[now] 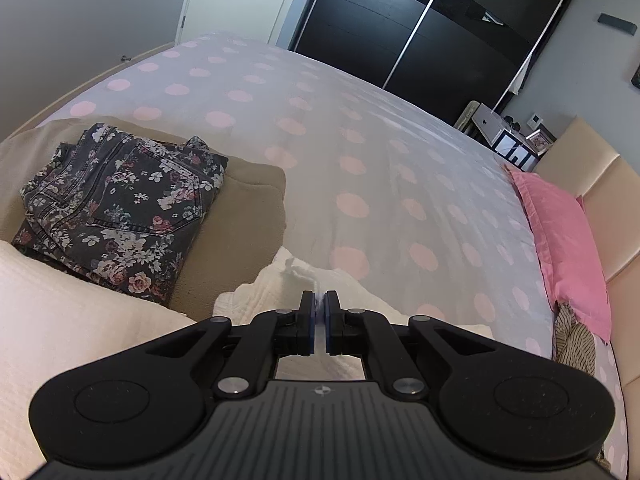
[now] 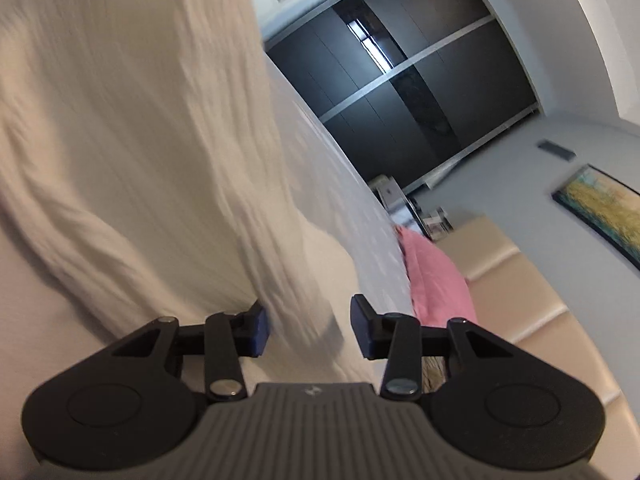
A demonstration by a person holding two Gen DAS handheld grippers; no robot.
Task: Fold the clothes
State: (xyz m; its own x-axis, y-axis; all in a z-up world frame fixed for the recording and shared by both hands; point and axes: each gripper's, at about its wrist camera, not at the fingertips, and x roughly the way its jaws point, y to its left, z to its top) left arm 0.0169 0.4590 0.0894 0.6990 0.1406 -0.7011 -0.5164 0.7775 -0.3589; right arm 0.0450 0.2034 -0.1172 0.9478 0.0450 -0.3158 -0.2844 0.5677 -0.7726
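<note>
**White garment lifted over a dotted bed**

The bed (image 1: 360,152), spread with a pink-dotted cover, serves as the folding surface. A cream-white textured garment (image 2: 132,152) hangs in a broad, blurred sheet before the right gripper, raised off the cover, probably to let it drape straight. At the bed's left side, floral jeans (image 1: 116,208) lie folded on a folded tan garment (image 1: 236,236), a stack kept apart from the working area. A pink pillow (image 1: 560,240) lies along the headboard side. The left gripper (image 1: 319,312) has its fingers pressed together on a bunched edge of the white fabric, carrying it. The right gripper (image 2: 310,328) has fingers spread, cloth between them, not clamped.
</note>
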